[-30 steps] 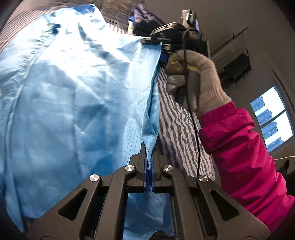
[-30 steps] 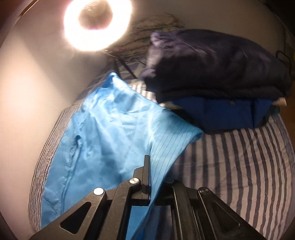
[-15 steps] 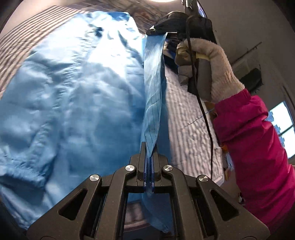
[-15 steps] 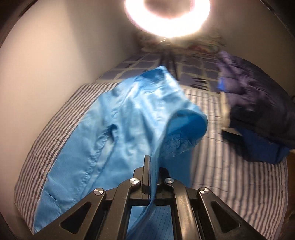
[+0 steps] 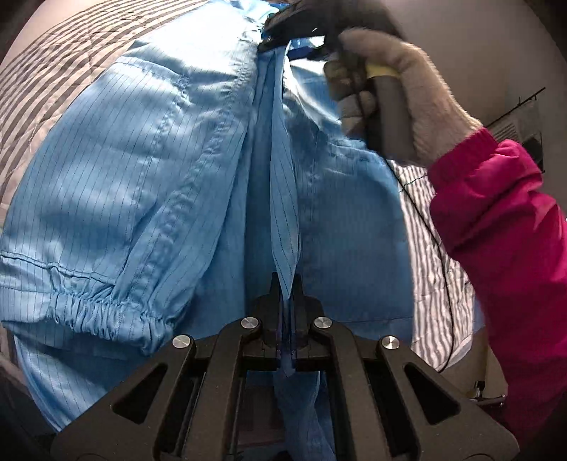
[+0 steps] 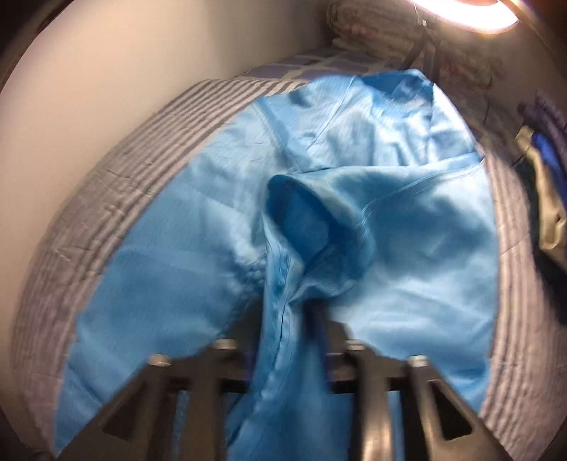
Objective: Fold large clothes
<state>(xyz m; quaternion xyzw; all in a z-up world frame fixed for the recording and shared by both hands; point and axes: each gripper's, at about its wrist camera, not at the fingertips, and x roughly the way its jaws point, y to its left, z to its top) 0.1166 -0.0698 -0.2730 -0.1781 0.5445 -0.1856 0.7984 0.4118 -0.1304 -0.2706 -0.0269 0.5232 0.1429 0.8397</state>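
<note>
The left gripper (image 5: 286, 290) is clamped on a taut edge of the blue garment (image 5: 149, 184). Beyond it, the right gripper (image 5: 280, 33), held by a gloved hand (image 5: 400, 92), pinches the same edge. The garment lies spread across the striped bedding (image 6: 106, 198); a ring light (image 6: 467, 14) glows behind.

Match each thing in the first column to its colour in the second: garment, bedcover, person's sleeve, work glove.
Things:
1. garment
2. bedcover
3. sleeve
4. glove

Colours:
a. magenta pink
b. grey and white stripes
c. light blue with fine dark lines
d. pale beige-grey

Pairs: 1-c, 2-b, 3-a, 4-d
</note>
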